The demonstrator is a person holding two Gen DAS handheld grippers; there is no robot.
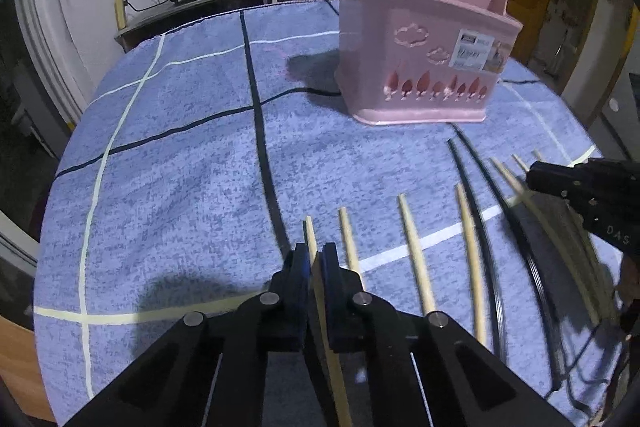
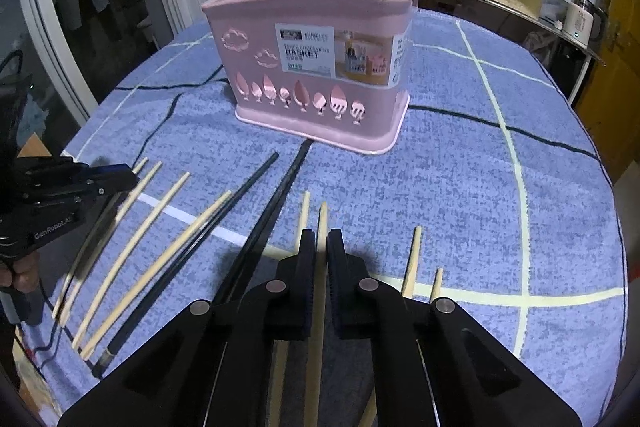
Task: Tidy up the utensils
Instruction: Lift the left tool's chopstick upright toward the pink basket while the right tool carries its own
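Left gripper [image 1: 317, 254] pinches one pale chopstick [image 1: 310, 233] at the row's left end; right gripper [image 2: 321, 242] clamps another pale chopstick [image 2: 322, 215] – remaining chopsticks lie side by side on blue checked cloth [image 1: 180, 167]; pink basket [image 2: 316, 67] stands upright behind them

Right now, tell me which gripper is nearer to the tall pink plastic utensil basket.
Right, by a small margin. The right gripper sits almost straight in front of the pink plastic utensil basket. The left gripper sits further to the side, clamped on a pale wooden chopstick.
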